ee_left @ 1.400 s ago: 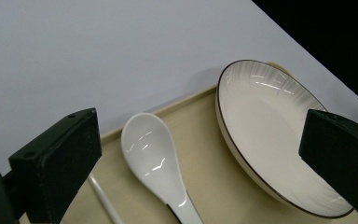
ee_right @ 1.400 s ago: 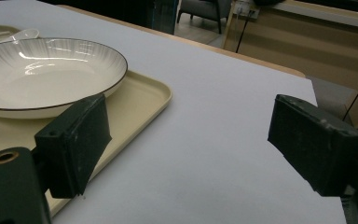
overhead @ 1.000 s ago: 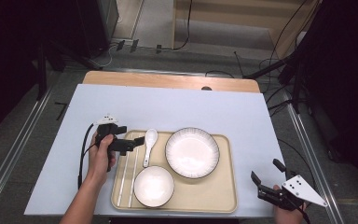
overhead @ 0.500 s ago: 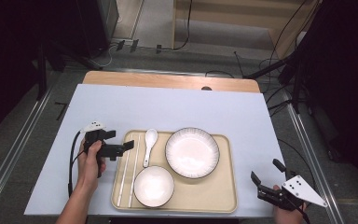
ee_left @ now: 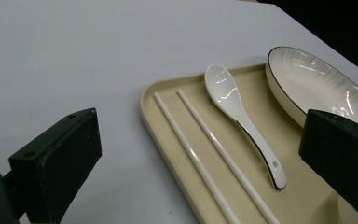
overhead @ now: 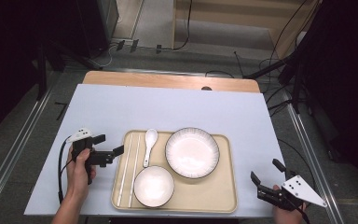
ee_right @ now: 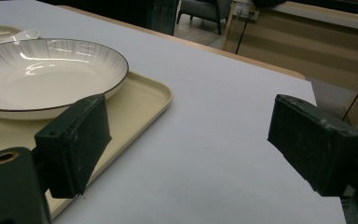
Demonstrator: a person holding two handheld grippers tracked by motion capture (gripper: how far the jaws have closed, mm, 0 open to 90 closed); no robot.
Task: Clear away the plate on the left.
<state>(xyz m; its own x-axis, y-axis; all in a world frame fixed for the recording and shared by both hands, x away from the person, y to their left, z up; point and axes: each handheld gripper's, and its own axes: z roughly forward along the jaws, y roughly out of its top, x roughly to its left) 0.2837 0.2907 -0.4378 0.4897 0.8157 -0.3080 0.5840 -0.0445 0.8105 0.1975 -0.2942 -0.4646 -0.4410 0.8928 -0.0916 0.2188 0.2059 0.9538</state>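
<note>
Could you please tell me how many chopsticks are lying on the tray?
2. Both lie side by side along the tray's left edge: one chopstick nearest the rim, the other just right of it, beside the spoon.

The tray point(overhead: 214, 196) is beige. The plate point(overhead: 192, 152) is white with fine radial ribbing and a dark rim. The bowl point(overhead: 154, 185), spoon point(overhead: 148, 142) and chopsticks point(overhead: 128, 168) are white. The desk point(overhead: 168, 112) is pale lavender-white, and the grippers' fingers point(ee_left: 60, 163) are black.
</note>
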